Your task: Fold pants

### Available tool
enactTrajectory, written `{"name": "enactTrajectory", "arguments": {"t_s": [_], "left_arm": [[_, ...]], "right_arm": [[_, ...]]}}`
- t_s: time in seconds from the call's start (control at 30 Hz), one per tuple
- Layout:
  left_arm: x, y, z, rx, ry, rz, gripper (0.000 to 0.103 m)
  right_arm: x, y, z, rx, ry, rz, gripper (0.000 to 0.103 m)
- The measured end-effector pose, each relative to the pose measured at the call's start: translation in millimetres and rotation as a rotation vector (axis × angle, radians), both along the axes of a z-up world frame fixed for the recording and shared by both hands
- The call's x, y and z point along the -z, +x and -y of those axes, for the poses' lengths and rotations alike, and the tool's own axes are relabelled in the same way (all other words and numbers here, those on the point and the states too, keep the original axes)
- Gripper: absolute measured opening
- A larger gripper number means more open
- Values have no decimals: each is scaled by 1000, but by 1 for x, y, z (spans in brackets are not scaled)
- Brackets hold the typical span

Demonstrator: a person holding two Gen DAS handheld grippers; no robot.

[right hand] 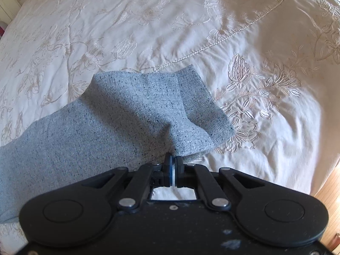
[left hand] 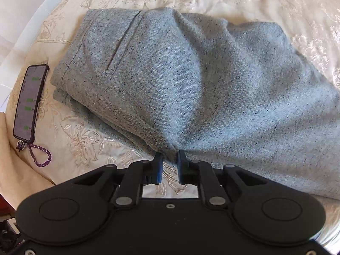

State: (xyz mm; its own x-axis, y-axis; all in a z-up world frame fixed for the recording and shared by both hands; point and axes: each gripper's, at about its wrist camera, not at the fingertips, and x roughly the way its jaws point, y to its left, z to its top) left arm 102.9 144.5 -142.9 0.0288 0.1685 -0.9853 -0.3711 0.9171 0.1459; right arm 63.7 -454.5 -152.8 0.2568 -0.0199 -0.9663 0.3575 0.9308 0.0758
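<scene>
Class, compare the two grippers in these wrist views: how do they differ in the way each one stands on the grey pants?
The left gripper has a visible gap between its blue pads, with a fold of the grey pants bunched in it; the right gripper is closed almost pad to pad. The left grips near the pocket end; the right grips near the leg opening. Both pinch the pants' near edge over the embroidered bedspread.

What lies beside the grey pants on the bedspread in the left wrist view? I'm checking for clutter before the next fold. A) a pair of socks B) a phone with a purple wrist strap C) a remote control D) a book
B: a phone with a purple wrist strap lies left of the pants.
</scene>
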Motion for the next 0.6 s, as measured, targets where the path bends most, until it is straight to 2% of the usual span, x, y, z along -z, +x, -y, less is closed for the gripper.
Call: {"name": "enactTrajectory", "arguments": {"t_s": [0.03,0.07,0.13,0.2,0.3,0.4,0.5,0.6], "left_arm": [[4,1,2,3,14,-22,28],[7,1,5,-1,32,-48,29],[8,-2,9,-17,34,-91,29],[2,-11,18,-29,29,-88,29],[-20,-24,43,-16,88,-31,29],[-52,-32,87,58,99,85,28],[-72,-21,142,161,59,173,28],[-71,-4,201,279,-39,208,29]], "right_arm": [[0,0,1,-7,11,-7,5],[-1,-1,3,-12,19,-13,7],[-5,-3,7,-30,36,-23,12],[-13,-7,11,-46,37,-20,13],[-31,-13,21,-50,48,20,17],[-44,-12,37,-24,75,104,20],[-43,3,46,-34,63,170,24],[-29,23,48,-79,43,181,24]]}}
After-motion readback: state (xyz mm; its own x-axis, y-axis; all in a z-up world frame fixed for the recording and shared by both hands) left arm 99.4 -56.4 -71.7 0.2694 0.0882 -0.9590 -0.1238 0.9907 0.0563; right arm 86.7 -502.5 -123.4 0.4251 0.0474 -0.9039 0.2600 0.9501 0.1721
